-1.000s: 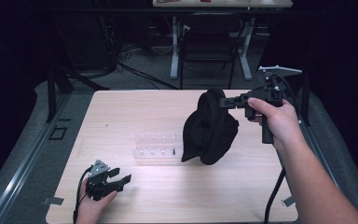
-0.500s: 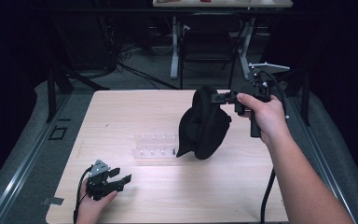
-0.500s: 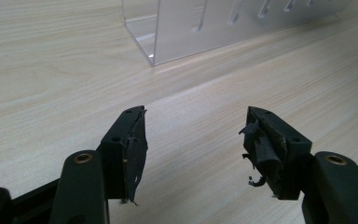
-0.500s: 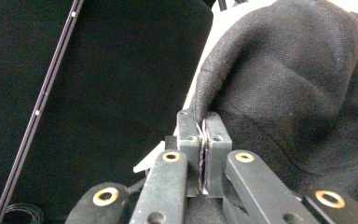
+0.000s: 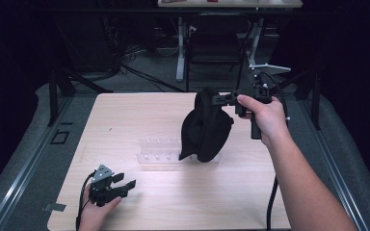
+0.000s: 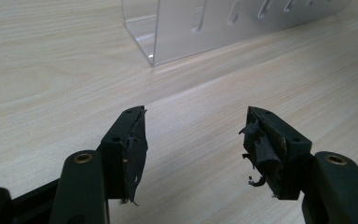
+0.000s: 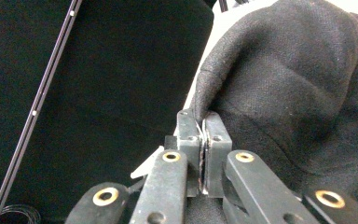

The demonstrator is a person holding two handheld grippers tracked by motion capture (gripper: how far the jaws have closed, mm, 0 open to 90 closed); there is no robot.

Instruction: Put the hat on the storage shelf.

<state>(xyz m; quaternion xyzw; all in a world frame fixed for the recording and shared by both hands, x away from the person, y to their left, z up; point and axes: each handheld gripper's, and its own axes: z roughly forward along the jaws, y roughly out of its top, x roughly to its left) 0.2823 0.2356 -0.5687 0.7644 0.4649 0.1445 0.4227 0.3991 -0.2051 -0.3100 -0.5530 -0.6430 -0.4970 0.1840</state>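
A black cloth cap (image 5: 206, 127) hangs above the wooden table (image 5: 125, 115), pinched at its top edge by my right gripper (image 5: 218, 99), which is shut on it. In the right gripper view the two jaws press together on a fold of the black cloth cap (image 7: 298, 93) at my right gripper (image 7: 203, 122). The cap's lower part dangles over a clear plastic rack (image 5: 160, 151) at mid table. My left gripper (image 5: 127, 181) rests near the table's front left edge, open and with nothing in it. In the left gripper view my left gripper (image 6: 193, 140) points at the clear plastic rack (image 6: 205, 28).
Chair and desk legs (image 5: 180, 48) with cables stand on the dark floor behind the table. A metal rail (image 5: 24, 163) runs along the table's left side. Bare wood lies between the rack and the front edge.
My right gripper has carried the hanging cap leftward, from right of the rack to over its right end. The left gripper has stayed in place.
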